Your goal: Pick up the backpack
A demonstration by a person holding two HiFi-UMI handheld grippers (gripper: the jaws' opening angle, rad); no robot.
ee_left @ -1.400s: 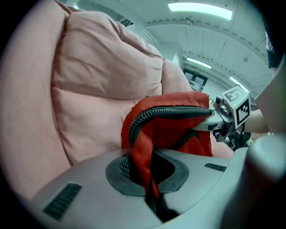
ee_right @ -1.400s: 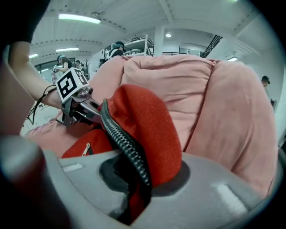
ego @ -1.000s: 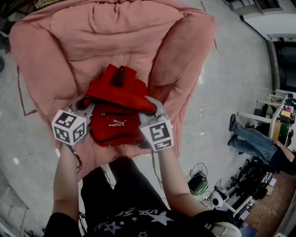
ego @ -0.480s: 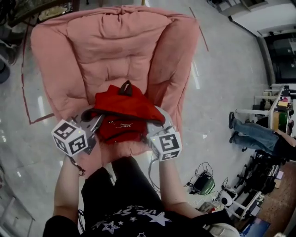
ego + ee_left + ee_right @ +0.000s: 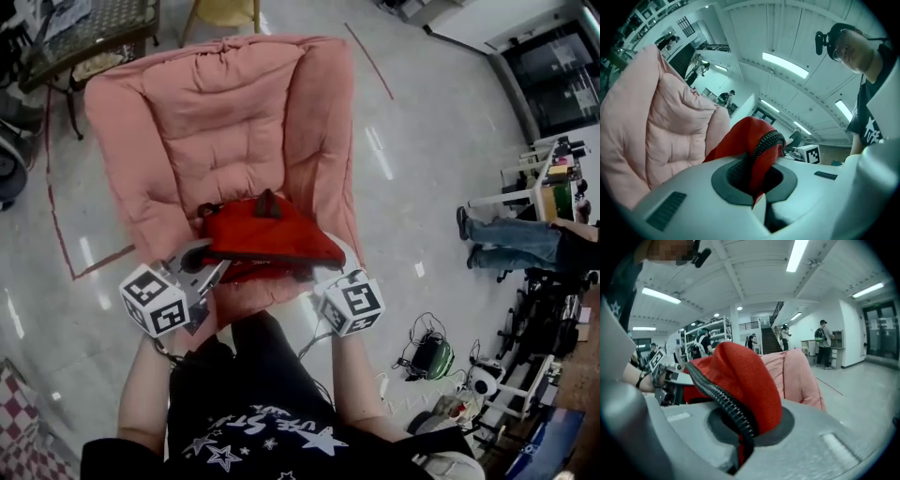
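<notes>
1. The place is a large hall with a shiny grey floor [image 5: 422,187]. A pink padded armchair [image 5: 216,122] stands on it, just in front of the person.
2. The red backpack [image 5: 267,234] is over the front edge of the armchair seat, between the two grippers. It seems to hang free of the cushion, though the head view cannot confirm a gap under it.
3. The left gripper [image 5: 214,269] is closed tight on the left edge of the backpack. In the left gripper view, red fabric and a black zipper are pinched between the jaws.
4. The right gripper [image 5: 314,274] is closed in the same way on the right edge. Its own view shows a fold of red fabric and the zipper clamped between the jaws.
5. The relation that matters: the long axis of the backpack runs from left to right, from one gripper to the other, and it spans them like a bridge. Both hands are equally near, one at each end, so I judge that they must move together or the fabric will pull.
6. Count: one backpack, with one dark carry handle [image 5: 268,202] on its top, which no gripper touches; one armchair; two grippers, each with one marker cube.
7. The pick-up looks almost complete to me.
</notes>
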